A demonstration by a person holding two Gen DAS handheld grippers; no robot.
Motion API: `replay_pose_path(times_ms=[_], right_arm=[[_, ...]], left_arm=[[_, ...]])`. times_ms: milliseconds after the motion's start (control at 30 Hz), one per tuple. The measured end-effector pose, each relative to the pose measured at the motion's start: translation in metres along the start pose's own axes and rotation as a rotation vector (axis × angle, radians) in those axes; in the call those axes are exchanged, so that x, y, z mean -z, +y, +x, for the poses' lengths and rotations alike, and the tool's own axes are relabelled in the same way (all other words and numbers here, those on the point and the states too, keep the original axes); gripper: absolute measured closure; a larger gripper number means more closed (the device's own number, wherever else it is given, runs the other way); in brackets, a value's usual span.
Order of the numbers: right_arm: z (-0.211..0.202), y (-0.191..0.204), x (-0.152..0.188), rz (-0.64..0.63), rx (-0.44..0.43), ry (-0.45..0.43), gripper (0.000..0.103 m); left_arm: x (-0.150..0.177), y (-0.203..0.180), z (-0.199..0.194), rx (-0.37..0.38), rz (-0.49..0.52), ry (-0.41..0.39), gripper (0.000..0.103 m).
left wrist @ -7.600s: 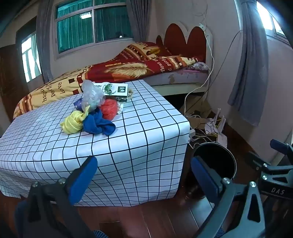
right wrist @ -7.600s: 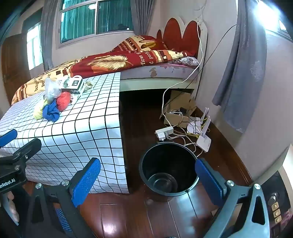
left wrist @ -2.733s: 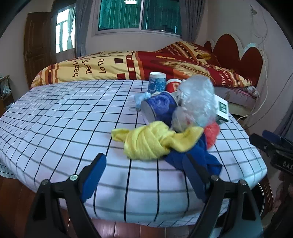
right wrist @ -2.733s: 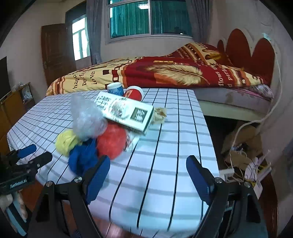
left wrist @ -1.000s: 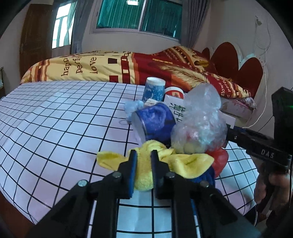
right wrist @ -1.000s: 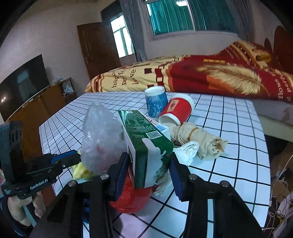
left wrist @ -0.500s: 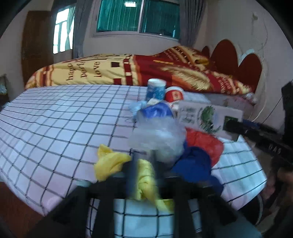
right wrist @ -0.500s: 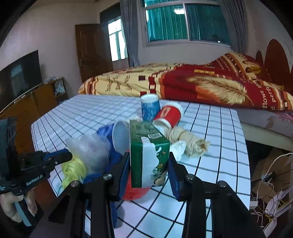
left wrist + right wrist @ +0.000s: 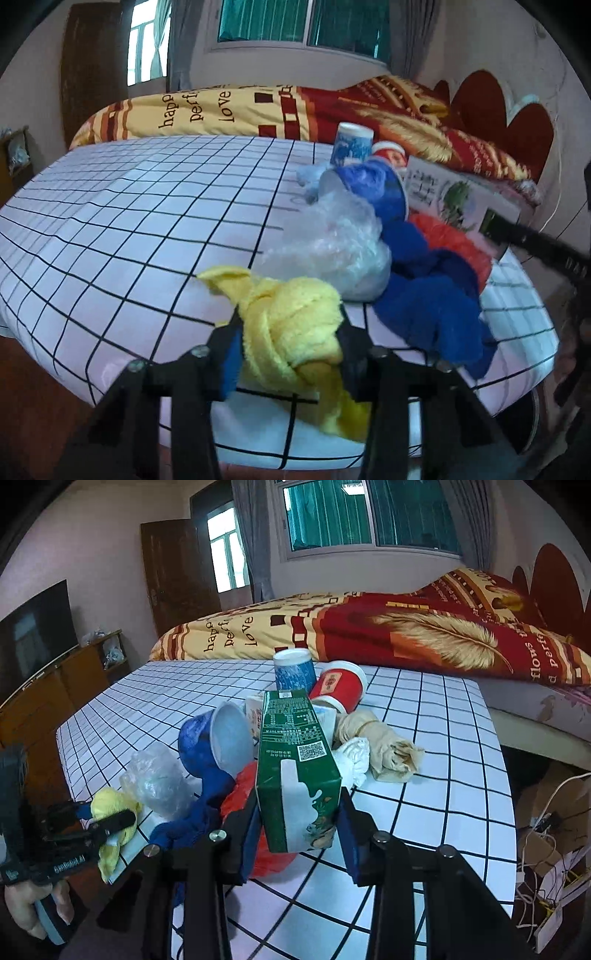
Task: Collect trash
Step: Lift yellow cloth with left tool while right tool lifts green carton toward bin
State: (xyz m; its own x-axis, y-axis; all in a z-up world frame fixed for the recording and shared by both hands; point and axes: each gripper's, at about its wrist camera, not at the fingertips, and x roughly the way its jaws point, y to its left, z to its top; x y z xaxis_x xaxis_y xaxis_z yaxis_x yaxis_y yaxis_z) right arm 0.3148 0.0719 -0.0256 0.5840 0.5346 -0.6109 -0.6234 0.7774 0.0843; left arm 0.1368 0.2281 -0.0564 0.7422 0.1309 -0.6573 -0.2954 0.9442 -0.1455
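Green carton [image 9: 298, 771] in closing right tongs [image 9: 298, 825]; bedspread [image 9: 332, 627] reads "love".

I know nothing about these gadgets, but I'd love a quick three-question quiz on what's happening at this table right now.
1. True or false: the right gripper has the green carton between its fingers.
2. Which item sits between the fingers of the left gripper?
A. the yellow cloth
B. the blue cloth
C. the clear plastic bag
3. Fill in: beyond the pile, an upright blue cup stands beside a tipped ____ cup.

Key: 1 true. 2 A; its jaws are closing around the cloth. 3 red.
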Motion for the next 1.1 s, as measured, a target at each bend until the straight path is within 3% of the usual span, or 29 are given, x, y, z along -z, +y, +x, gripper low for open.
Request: replay_pose_path(times_ms=[333,533,1100], right_arm=[[-0.063,0.007,-0.002,0.018,0.096,-0.129,0.064],[-0.114,-0.002,0.014,0.061,0.159,-0.161,0.064],[-0.232,-0.029,0.112,0.226,0.356,-0.160,0.064]], left_arm=[[-0.007,-0.003,-0.049,-0.015,-0.017,-0.144,0.063],[-0.007,-0.010,-0.064,0.015,-0.003,-0.163,0.063],[0.017,-0.091,-0.109,0.233,0.155,-0.179,0.063]])
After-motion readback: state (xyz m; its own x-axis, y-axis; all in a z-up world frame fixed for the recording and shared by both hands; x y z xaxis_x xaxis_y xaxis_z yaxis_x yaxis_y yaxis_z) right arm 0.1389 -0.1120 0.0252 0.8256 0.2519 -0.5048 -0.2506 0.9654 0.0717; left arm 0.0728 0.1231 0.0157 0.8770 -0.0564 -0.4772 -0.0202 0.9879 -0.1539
